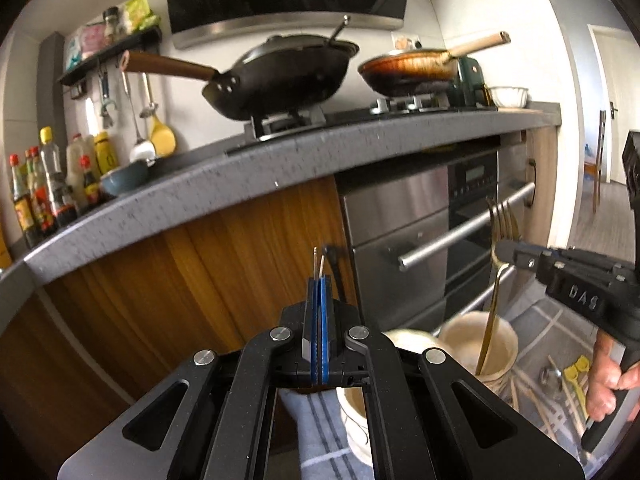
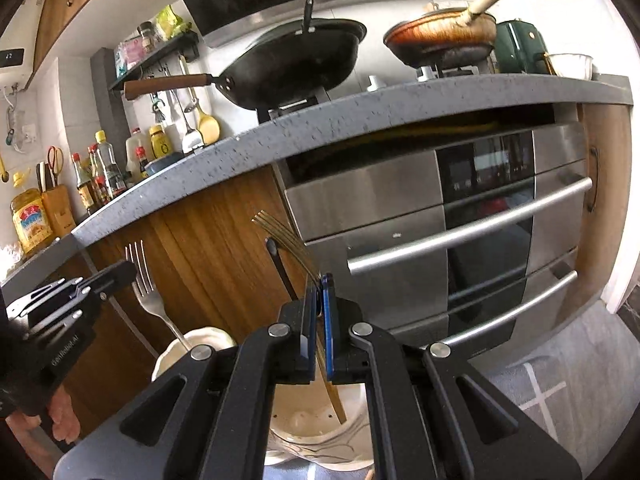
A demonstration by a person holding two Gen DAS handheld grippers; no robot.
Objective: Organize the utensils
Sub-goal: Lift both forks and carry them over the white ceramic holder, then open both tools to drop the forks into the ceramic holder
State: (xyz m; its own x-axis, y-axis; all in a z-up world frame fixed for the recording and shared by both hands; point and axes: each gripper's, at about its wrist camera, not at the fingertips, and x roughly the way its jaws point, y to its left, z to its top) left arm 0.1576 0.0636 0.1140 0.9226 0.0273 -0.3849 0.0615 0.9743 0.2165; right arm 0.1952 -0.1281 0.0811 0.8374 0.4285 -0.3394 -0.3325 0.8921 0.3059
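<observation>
My left gripper (image 1: 319,280) is shut on a silver fork (image 2: 146,280); in its own view only the thin edge of the fork (image 1: 318,264) shows above the blue pads, and its handle runs down into a white ceramic holder (image 2: 192,346). My right gripper (image 2: 318,282) is shut on a gold fork (image 2: 288,240), tines up, handle reaching into a second cream holder (image 2: 312,420). In the left wrist view the right gripper (image 1: 506,250) holds that gold fork (image 1: 494,280) over the cream holder (image 1: 480,338).
A grey countertop edge (image 1: 280,168) curves overhead with a black wok (image 1: 280,76) and a frying pan (image 1: 412,68) on the stove. A steel oven (image 2: 460,220) with bar handles faces me. Loose utensils (image 1: 560,384) lie on a grey mat on the floor to the right. Bottles (image 1: 44,188) stand at left.
</observation>
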